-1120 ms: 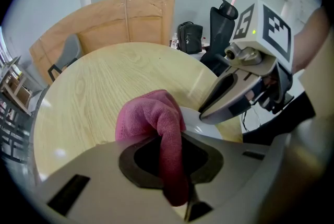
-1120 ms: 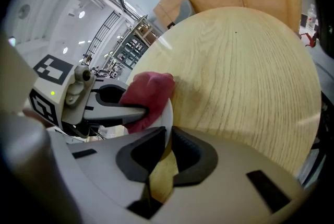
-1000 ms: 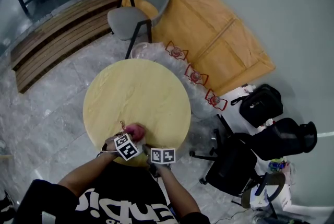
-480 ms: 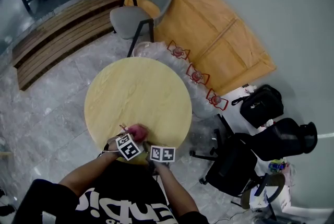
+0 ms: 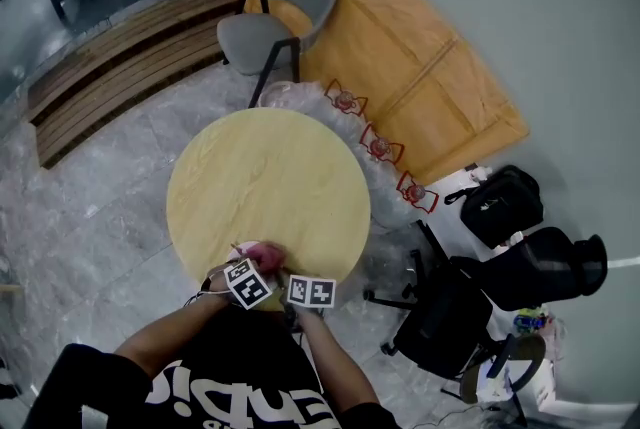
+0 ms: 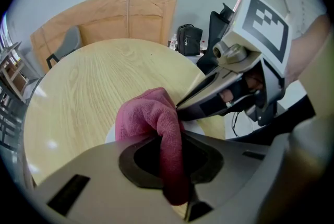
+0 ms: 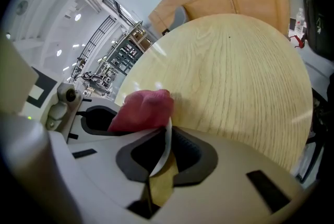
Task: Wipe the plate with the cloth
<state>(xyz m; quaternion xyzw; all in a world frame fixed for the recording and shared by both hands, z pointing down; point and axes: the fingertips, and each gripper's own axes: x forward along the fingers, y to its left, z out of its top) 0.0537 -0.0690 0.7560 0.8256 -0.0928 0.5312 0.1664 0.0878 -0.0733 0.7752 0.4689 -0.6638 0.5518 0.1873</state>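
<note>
The round wooden tabletop (image 5: 268, 187) is the landmark here, and everything in play sits at its near edge, just in front of the person.

From the head view, little can be read there: two marker cubes side by side and a bit of pink cloth (image 5: 258, 253) just beyond the left one. The plate is too hidden by the cubes and the cloth to make out from above. A grey chair (image 5: 272, 17) stands off the tabletop's far edge, and black bags (image 5: 500, 202) lie on the floor off its right side.

The left gripper view fills in the cloth: the left gripper (image 6: 175, 147) has its jaws closed on a fold of it, and the bunched end rests on the plate (image 6: 110, 135) – only a white sliver shows on either side of the cloth. The right gripper's jaws reach in from the right, their tips touching the cloth.

The right gripper view shows what neither of the others does – the right gripper (image 7: 164, 152) has its jaws clamped on the thin white rim of the plate, seen edge-on, at the tabletop's near edge. The cloth bulges just above that rim, with the left gripper behind it.
</note>
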